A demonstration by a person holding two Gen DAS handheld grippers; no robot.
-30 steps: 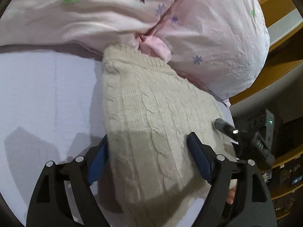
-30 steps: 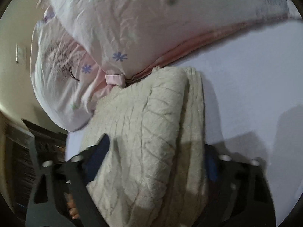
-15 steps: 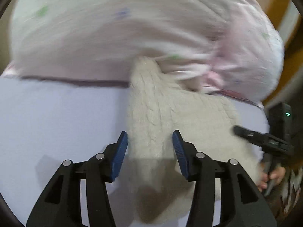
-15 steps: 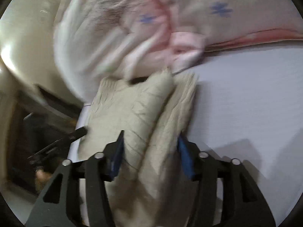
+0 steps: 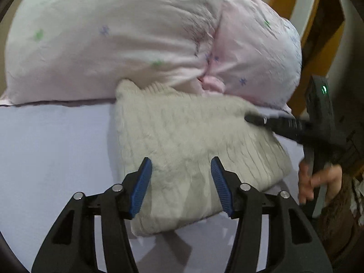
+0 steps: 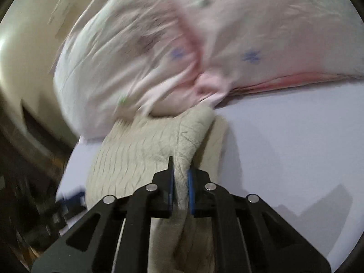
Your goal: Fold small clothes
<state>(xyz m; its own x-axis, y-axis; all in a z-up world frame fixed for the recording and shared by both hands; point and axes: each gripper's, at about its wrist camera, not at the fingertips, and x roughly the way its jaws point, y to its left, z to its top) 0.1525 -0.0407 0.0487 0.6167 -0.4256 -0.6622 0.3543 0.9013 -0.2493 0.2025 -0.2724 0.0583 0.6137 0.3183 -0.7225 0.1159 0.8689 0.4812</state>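
Right gripper (image 6: 180, 177) clamped on a raised fold of the cream cable-knit sweater (image 6: 145, 154), blue pads pressed to either side of the pinched ridge, little gap between them. Left gripper (image 5: 179, 182) spread wide over the near end of the same sweater (image 5: 182, 141), blue pads (image 5: 141, 186) standing well apart with knit showing between them; contact with the fabric cannot be told.

Largest in view: pale lavender bed sheet (image 5: 50, 150), carrying everything else, bare on the left of the left wrist view and on the right of the right wrist view (image 6: 295, 136). Next, pink floral quilt (image 5: 127, 36) bunched high along the far edge of the bed, printed with small blue and green flowers, blurred in the right wrist view (image 6: 227, 45). Then the sweater, folded into a thick bundle, far end tucked against the foot of the quilt, right side lying close to the right edge of the bed, near end reaching toward the left gripper. Smallest: right gripper's dark body (image 5: 314, 127) seen from the left wrist view, its tip over the sweater's right side, held by a bare hand (image 5: 318, 182) just beyond the bed's right edge, a green light glowing on top of the device
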